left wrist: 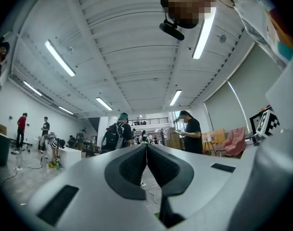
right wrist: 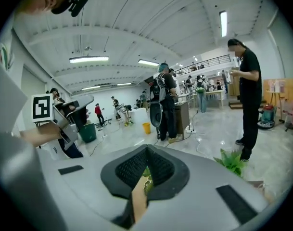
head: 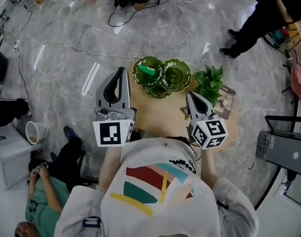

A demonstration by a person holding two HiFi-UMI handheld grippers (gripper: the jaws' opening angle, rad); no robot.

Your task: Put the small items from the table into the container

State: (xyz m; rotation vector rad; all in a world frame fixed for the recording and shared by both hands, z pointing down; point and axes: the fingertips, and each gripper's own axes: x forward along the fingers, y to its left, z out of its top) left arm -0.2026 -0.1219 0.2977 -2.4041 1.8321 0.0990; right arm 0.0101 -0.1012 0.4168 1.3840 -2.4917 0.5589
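**Overhead, both grippers clenched and empty**

Seen from the head view, the person held the two grippers above a round wooden table (head: 157,116). The left gripper (head: 121,71) pointed toward the table's far-left edge. In its own view its jaws were pressed together at the tips with nothing between them (left wrist: 146,147). The right gripper (head: 190,96) sat over the right part of the table, and its own view showed its jaws likewise clenched tip to tip and holding nothing (right wrist: 147,150).

At the far side of the table stood the container, a green glass dish (head: 176,76) with three lobes. A small light-green item (head: 149,70) lay in its left lobe. Just left of the right gripper a small brownish thing (head: 185,112) rested on the wood, too small to identify. A leafy green plant (head: 210,81) stood to the right of the dish, with a booklet (head: 228,100) beside it at the table's right edge.
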